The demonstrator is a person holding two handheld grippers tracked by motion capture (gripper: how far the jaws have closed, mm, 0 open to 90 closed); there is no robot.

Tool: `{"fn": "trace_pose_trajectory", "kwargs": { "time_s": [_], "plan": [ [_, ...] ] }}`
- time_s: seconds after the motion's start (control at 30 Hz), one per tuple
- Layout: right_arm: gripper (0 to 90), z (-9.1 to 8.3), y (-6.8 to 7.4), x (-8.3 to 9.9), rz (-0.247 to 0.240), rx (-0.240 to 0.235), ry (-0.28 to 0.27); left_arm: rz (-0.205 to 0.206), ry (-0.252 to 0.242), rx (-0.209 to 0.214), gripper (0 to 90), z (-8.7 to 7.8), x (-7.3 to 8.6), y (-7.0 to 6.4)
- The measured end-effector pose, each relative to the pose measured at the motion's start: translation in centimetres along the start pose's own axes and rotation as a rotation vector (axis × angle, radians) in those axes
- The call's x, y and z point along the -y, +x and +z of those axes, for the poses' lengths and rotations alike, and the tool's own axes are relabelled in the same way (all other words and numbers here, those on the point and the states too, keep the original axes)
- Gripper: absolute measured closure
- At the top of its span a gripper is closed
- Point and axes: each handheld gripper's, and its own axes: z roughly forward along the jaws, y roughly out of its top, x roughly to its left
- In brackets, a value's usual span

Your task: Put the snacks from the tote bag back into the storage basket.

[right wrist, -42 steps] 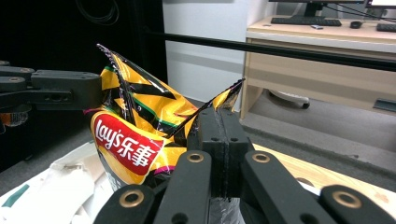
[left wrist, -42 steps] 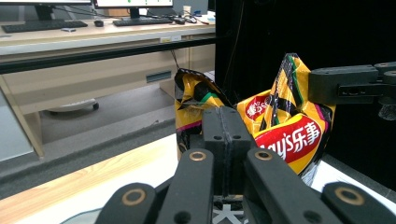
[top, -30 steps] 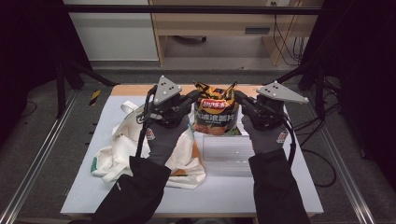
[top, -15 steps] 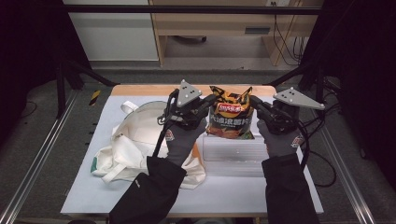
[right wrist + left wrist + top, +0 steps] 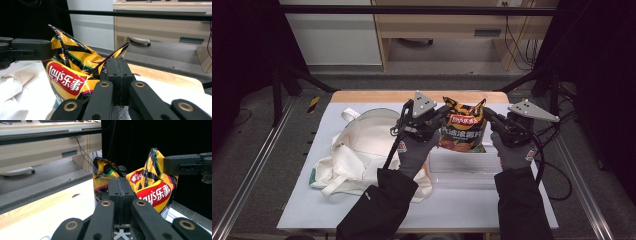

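We held chip bag [image 5: 463, 131] upright between both: left hand-held gripper [image 5: 443, 113] pinching left top corner, right hand-held gripper [image 5: 488, 114] pinching right; tote bag [image 5: 362, 145] lay leftward on desk [image 5: 472, 210].

- Hanging between left gripper [image 5: 443, 113] and right gripper [image 5: 488, 116], over tray [image 5: 464, 172]: chip bag [image 5: 463, 131].
- Lying on table [image 5: 472, 212], right of centre: tray.
- Lying left of tray, partly under left forearm: tote [image 5: 357, 147].
- Standing behind table, past the floor strip: desk [image 5: 447, 25].
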Motion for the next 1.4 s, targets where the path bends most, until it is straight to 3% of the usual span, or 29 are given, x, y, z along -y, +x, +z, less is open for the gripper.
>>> {"fn": "trace_pose_trajectory", "kwargs": {
  "time_s": [0.5,0.8,0.97,1.4],
  "plan": [
    [90.0,1.8,-0.5,1.9,0.007,0.006,0.041,-0.001,0.049,-0.026,90.0,1.6,2.0,0.6],
    [90.0,3.3,-0.1,2.7,-0.012,0.01,0.078,-0.021,0.074,-0.045,90.0,2.1,3.6,1.4],
    [90.0,4.3,-0.2,3.4,0.003,-0.002,0.102,-0.028,0.089,-0.053,90.0,2.4,4.4,1.8],
    [89.6,5.3,-0.2,4.3,0.009,0.003,0.122,-0.002,0.106,-0.085,90.0,2.7,5.3,1.8]
  ]
}}
